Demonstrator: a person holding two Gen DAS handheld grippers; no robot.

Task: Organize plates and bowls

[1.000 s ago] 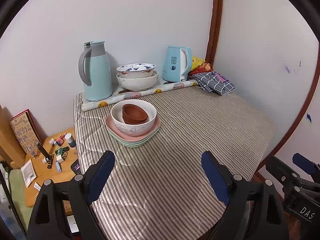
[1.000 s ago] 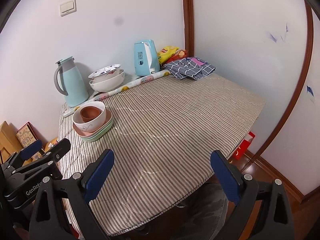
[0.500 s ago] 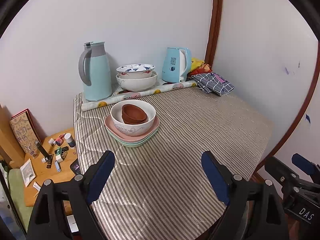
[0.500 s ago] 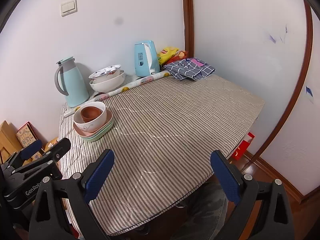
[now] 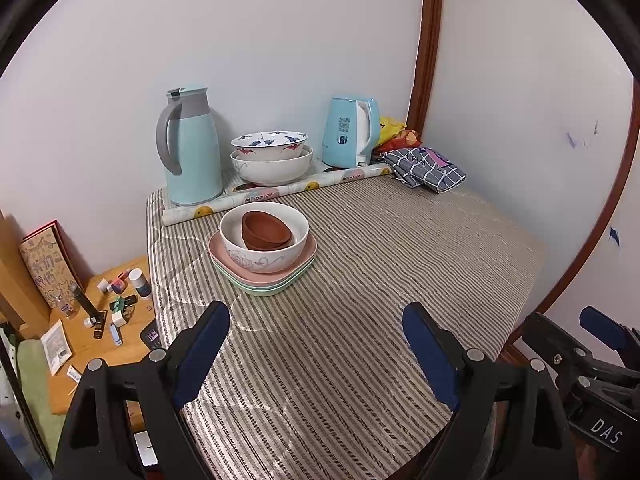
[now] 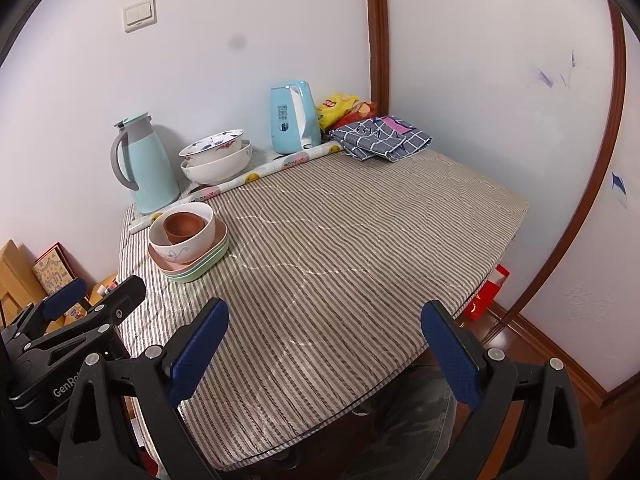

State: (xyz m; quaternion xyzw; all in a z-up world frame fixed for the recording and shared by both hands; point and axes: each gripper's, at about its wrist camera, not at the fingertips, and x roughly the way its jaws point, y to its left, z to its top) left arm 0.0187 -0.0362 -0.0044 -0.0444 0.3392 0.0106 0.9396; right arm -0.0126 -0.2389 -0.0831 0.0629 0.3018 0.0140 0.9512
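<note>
A stack stands on the striped table at the left: a brown bowl point(image 5: 266, 231) inside a white bowl point(image 5: 264, 252), on a pink plate point(image 5: 300, 261) over a green plate point(image 5: 264, 290). The stack also shows in the right wrist view point(image 6: 188, 240). Two more nested bowls point(image 5: 272, 158) stand at the back by the wall. My left gripper point(image 5: 316, 354) is open and empty, well short of the stack. My right gripper point(image 6: 324, 354) is open and empty over the table's front part.
A teal thermos jug point(image 5: 192, 148), a blue kettle point(image 5: 350, 132), a rolled patterned sheet point(image 5: 276, 194), a folded checked cloth point(image 5: 426, 166) and snack bags line the back. A low wooden side table point(image 5: 104, 320) with small items stands left. The table edge runs right and front.
Both grippers have drifted slightly back and up; the stack looks a little farther. Nothing on the table has moved.
</note>
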